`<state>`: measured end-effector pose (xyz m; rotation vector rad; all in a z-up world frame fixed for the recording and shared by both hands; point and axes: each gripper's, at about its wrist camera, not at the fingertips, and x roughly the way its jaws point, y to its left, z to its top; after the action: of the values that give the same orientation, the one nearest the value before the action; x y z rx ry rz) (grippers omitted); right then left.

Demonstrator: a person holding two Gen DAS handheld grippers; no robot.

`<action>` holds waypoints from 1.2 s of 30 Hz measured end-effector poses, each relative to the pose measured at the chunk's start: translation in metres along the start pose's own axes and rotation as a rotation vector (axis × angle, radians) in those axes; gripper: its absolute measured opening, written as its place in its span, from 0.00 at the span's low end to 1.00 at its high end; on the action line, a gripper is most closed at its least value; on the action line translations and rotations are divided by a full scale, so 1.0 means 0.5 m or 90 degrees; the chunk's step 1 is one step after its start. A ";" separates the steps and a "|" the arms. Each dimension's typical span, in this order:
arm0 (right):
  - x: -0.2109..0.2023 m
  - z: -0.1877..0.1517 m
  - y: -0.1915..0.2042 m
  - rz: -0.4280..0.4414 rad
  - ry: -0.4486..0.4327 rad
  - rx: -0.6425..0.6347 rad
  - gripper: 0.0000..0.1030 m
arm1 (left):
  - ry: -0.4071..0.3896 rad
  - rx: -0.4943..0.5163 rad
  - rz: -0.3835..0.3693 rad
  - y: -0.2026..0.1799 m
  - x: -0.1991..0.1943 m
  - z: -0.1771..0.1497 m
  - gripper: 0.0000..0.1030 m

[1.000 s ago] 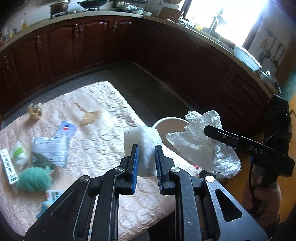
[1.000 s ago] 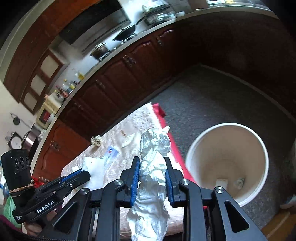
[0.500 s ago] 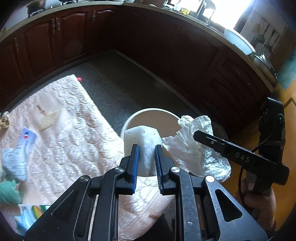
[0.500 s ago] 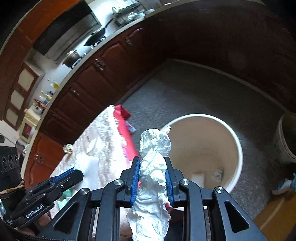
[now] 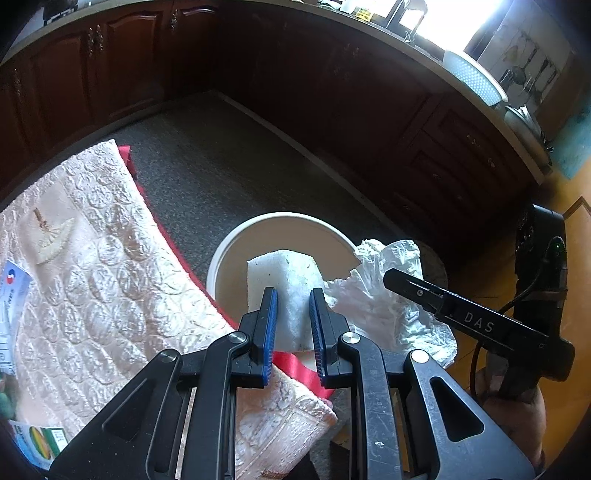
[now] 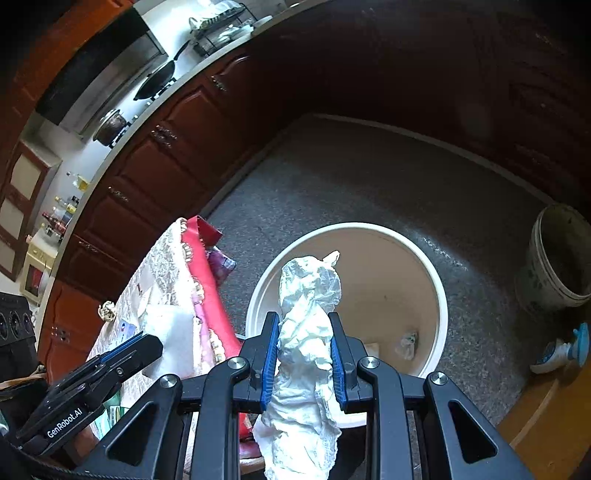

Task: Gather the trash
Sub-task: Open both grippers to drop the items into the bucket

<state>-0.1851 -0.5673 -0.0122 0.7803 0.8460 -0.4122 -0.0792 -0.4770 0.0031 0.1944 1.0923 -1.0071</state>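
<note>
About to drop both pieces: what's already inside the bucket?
In the bucket, two small scraps lie on the bottom: a crumpled clear bit and a pale flat piece. The held plastic bag hides the near-left floor.

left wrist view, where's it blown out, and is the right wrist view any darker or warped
Left wrist view: the window at top right is blown out to white, and the curved dark wooden cabinets show fisheye bending. Right wrist view: dark wooden cabinets at upper right sink into near black; the round white plastic bucket stays evenly lit.
</note>
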 end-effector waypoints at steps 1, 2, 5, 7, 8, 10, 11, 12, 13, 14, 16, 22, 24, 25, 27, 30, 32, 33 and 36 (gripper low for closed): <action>0.001 -0.001 -0.001 -0.002 0.000 0.000 0.23 | 0.001 0.000 -0.003 -0.001 0.003 0.000 0.15; 0.002 0.001 -0.002 -0.003 0.000 -0.001 0.23 | 0.002 -0.001 -0.006 -0.001 0.005 0.000 0.15; 0.006 -0.001 -0.006 -0.009 0.001 -0.001 0.23 | 0.004 -0.005 -0.022 0.006 0.010 -0.001 0.15; 0.008 -0.002 -0.009 -0.009 0.003 0.002 0.23 | 0.004 -0.010 -0.032 0.006 0.013 0.000 0.16; 0.009 -0.002 -0.009 -0.013 0.005 0.003 0.24 | 0.005 -0.012 -0.035 0.005 0.014 0.000 0.17; 0.012 -0.004 -0.008 -0.021 0.007 0.004 0.44 | 0.007 -0.014 -0.033 0.004 0.016 -0.001 0.22; 0.011 -0.004 -0.007 -0.023 0.004 0.004 0.49 | 0.007 -0.014 -0.033 0.005 0.017 -0.002 0.24; 0.008 -0.005 -0.007 -0.024 -0.001 0.003 0.51 | 0.007 -0.015 -0.034 0.005 0.016 -0.004 0.26; 0.008 -0.005 -0.007 -0.025 -0.002 0.002 0.51 | 0.007 -0.017 -0.036 0.004 0.017 -0.006 0.32; 0.006 -0.005 -0.006 -0.026 -0.003 0.000 0.51 | 0.008 -0.020 -0.039 0.006 0.016 -0.008 0.36; 0.004 -0.006 -0.005 -0.025 -0.004 0.001 0.51 | 0.012 -0.029 -0.044 0.009 0.015 -0.012 0.38; 0.007 -0.011 0.003 -0.022 0.002 -0.005 0.51 | 0.012 -0.041 -0.032 0.026 0.003 -0.027 0.38; 0.008 -0.014 0.007 -0.023 0.003 -0.006 0.51 | 0.010 -0.044 -0.028 0.034 -0.006 -0.032 0.38; 0.009 -0.015 0.009 -0.022 0.004 -0.007 0.51 | 0.009 -0.045 -0.026 0.035 -0.009 -0.032 0.38; 0.011 -0.018 0.015 -0.023 0.006 -0.010 0.51 | 0.005 -0.048 -0.018 0.041 -0.016 -0.031 0.38; 0.012 -0.020 0.024 -0.025 0.009 -0.017 0.51 | -0.005 -0.050 -0.004 0.052 -0.029 -0.037 0.38; 0.013 -0.023 0.034 -0.029 0.010 -0.023 0.54 | -0.010 -0.054 0.002 0.060 -0.038 -0.040 0.38; 0.013 -0.024 0.040 -0.031 0.010 -0.027 0.57 | -0.012 -0.055 0.007 0.063 -0.043 -0.041 0.38; 0.011 -0.029 0.056 -0.036 0.005 -0.036 0.60 | -0.021 -0.058 0.024 0.074 -0.057 -0.046 0.38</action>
<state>-0.1720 -0.5383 -0.0102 0.7085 0.8854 -0.4334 -0.0684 -0.4261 0.0030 0.1232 1.0991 -0.9223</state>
